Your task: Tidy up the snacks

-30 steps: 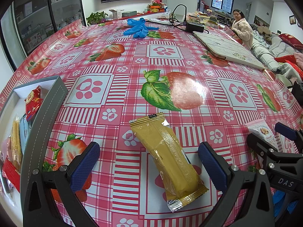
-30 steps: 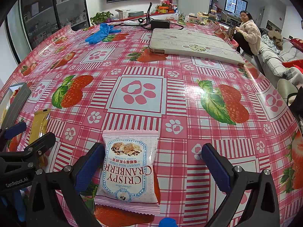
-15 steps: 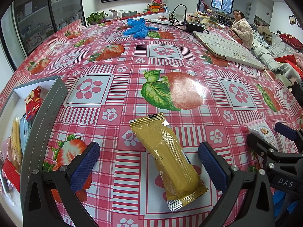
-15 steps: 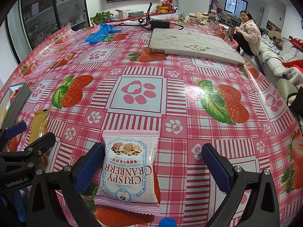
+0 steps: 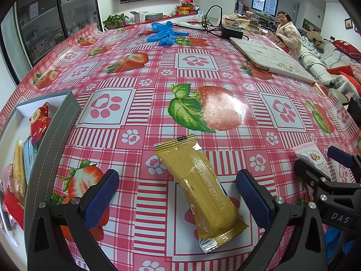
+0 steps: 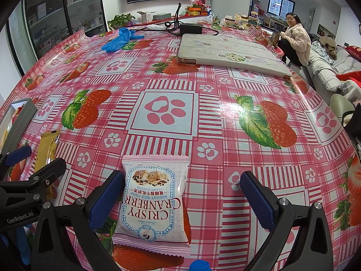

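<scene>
Between the left gripper's (image 5: 177, 194) spread fingers, yellow snack bar (image 5: 199, 186) lengthwise, slightly angled.

Black plastic tongs (image 5: 178, 199), blue textured pads (image 5: 101, 197), silver screws, white "DAS", "GenRobot.AI" lettering.

My right gripper (image 6: 180, 201) sits low over the desk (image 6: 225, 122), its blue-padded jaws spread wide. Between them lies a pink and white snack packet (image 6: 153, 205) printed "Crispy Cranberry"; the left pad touches or nearly touches its edge, the right pad is well apart. At far left I see my left gripper (image 6: 24, 169) over a yellow snack bar (image 6: 46, 146), near a grey box (image 6: 19, 122).
</scene>
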